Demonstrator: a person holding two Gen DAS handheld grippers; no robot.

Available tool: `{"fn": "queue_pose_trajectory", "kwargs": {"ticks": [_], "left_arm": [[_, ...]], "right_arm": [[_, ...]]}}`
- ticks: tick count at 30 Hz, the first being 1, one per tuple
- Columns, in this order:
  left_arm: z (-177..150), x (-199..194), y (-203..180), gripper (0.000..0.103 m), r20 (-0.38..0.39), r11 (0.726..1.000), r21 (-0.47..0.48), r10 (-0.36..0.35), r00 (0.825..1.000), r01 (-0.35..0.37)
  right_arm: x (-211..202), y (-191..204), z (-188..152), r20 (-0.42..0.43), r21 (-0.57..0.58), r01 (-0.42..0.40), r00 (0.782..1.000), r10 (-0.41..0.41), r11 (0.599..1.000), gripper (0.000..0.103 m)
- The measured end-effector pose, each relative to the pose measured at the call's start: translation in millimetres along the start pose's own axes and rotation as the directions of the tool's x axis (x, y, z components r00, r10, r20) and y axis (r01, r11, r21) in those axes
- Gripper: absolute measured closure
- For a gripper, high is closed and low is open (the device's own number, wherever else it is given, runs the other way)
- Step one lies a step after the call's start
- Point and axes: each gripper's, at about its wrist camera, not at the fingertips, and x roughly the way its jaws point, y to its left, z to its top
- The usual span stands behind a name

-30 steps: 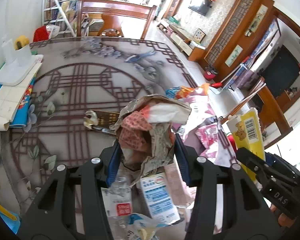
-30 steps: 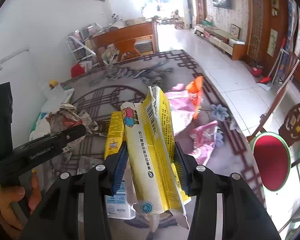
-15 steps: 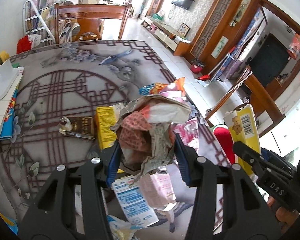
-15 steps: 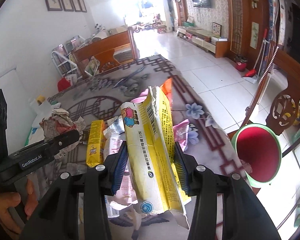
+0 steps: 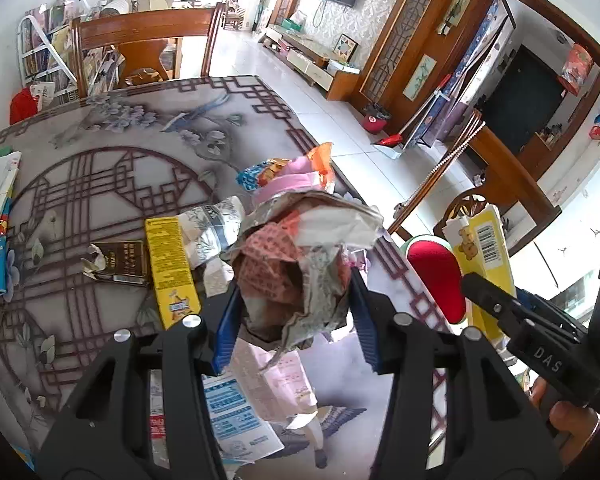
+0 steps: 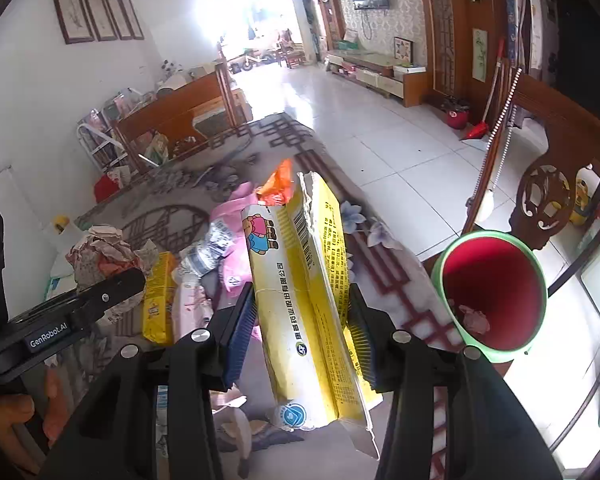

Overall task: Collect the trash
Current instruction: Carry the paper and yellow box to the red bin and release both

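We see the red bin (image 6: 496,292) open-mouthed beside the table (image 5: 100,152) edge, nothing over it. A carved chair (image 6: 548,200) stands just behind. Boxes (image 5: 168,268), a bottle (image 6: 208,248) and wrappers (image 5: 296,176) crowd the table's near half; its far half lies bare.

Table (image 5: 100,168) with lattice-and-flower patterned cover — yellow box (image 5: 170,268), dark packet (image 5: 122,262), crushed bottle (image 5: 212,230), pink bag (image 5: 290,182), blue-white carton (image 5: 236,412) lying on it.

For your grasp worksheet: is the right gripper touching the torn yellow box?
Touching. Right wrist view shows the right gripper with both pads pressed against the yellow box.
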Motion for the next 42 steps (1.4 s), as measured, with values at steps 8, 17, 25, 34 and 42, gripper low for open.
{"fn": "queue_pose_trajectory", "kwargs": {"ticks": [8, 17, 25, 34, 42], "left_arm": [[4, 15, -31, 0.055, -0.018, 0.998, 0.046, -0.041, 0.999, 0.042], [6, 41, -78, 0.055, -0.062, 0.990, 0.107, -0.087, 0.994, 0.093], [7, 76, -128, 0.055, -0.114, 0.979, 0.146, -0.127, 0.985, 0.143], [10, 139, -207, 0.055, -0.199, 0.949, 0.196, -0.209, 0.957, 0.248], [9, 192, -279, 0.044, -0.279, 0.915, 0.259, -0.237, 0.931, 0.311]], "right_arm": [[-8, -29, -1, -0.002, 0.043, 0.034, 0.999, -0.033, 0.999, 0.059], [-20, -85, -3, 0.004, 0.139, 0.087, 0.996, -0.089, 0.986, 0.059], [-25, -145, -6, -0.021, 0.227, 0.124, 0.992, -0.122, 0.966, 0.059], [-30, -221, -1, -0.037, 0.309, 0.160, 0.987, -0.157, 0.937, 0.059], [-31, -283, 1, -0.062, 0.360, 0.207, 0.978, -0.198, 0.910, 0.059]]}}
